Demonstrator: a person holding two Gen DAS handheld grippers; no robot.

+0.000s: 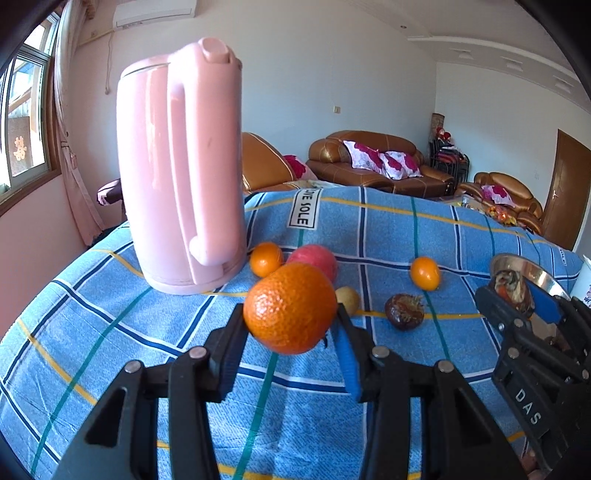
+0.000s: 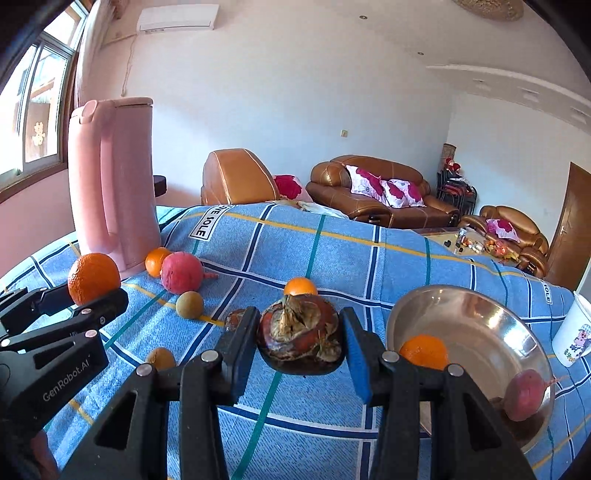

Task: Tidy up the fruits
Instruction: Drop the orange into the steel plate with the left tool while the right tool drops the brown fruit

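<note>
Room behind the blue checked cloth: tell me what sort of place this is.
Most likely a home living room: brown leather sofas with floral cushions, a wall air conditioner above a curtained window, and a wooden door.

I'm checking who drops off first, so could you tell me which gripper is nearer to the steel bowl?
Right. The right gripper, holding a dark fruit, is just beside the steel bowl. The left gripper, holding an orange, is farther away, toward the pink kettle.
</note>
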